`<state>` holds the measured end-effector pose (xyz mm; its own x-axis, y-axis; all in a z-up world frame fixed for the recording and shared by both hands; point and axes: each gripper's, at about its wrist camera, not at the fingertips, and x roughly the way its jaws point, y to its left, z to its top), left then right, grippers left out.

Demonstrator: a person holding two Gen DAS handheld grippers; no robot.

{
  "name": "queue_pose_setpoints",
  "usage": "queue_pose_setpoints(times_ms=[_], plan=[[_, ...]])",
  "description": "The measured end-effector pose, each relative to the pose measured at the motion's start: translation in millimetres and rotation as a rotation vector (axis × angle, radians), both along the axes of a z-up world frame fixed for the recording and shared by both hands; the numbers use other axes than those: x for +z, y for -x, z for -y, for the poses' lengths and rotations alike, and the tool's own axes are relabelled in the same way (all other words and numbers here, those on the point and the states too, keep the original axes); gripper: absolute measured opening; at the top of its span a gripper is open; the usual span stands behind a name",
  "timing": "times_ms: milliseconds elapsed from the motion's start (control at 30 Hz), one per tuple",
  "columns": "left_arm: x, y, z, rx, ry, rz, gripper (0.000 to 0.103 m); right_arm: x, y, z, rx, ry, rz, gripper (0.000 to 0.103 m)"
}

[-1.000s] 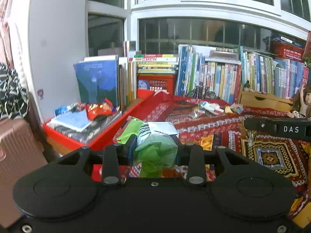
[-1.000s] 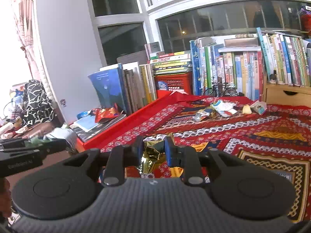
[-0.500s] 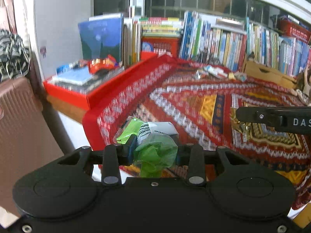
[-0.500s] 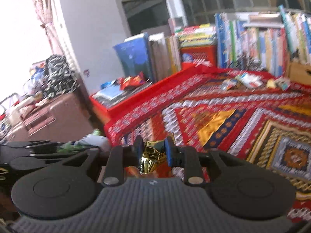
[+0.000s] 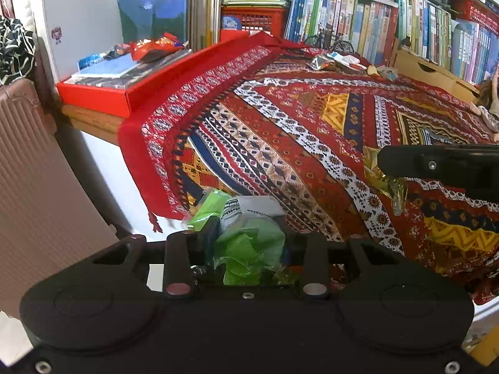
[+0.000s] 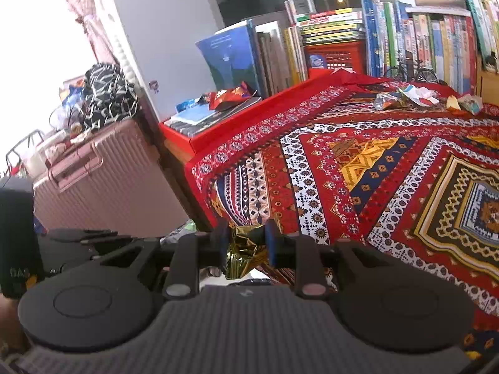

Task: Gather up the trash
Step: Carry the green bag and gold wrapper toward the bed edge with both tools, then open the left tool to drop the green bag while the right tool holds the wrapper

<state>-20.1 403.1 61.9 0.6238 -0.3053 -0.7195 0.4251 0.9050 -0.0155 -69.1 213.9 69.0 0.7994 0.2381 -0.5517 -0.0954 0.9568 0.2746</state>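
Left claw [image 5: 249, 233] grips a green wrapper [image 5: 249, 249]; right claw [image 6: 246, 240] grips gold foil [image 6: 244, 252]. "DAS" is legible on the left claw body in the right view; both claws are at the patterned cloth's [image 5: 312, 131] near edge.

The right gripper [image 6: 246, 243] pinched a crumpled gold foil wrapper [image 6: 244, 254] above the near edge of the patterned red cloth [image 6: 358, 168]; more wrappers [image 6: 405, 98] lay far back beside the books [image 6: 405, 40]
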Motion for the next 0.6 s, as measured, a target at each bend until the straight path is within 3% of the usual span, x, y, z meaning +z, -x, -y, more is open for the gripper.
queue_pose_setpoints(times_ms=[233, 300, 367, 400, 600], plan=[[-2, -8, 5, -0.019, -0.016, -0.019, 0.040, 0, 0, 4, -0.010, -0.014, -0.003, 0.029], [-2, -9, 6, -0.028, -0.021, -0.015, 0.048, -1, 0, 4, -0.011, -0.013, -0.004, 0.029], [-1, -10, 8, -0.026, -0.020, -0.013, 0.078, 0, 0, 5, -0.014, -0.013, 0.000, 0.032], [0, -10, 8, -0.028, -0.016, -0.012, 0.084, 0, 0, 5, -0.018, -0.012, 0.002, 0.032], [-2, -10, 14, -0.062, -0.043, -0.009, 0.089, -1, 0, 9, -0.041, -0.020, 0.004, 0.035]])
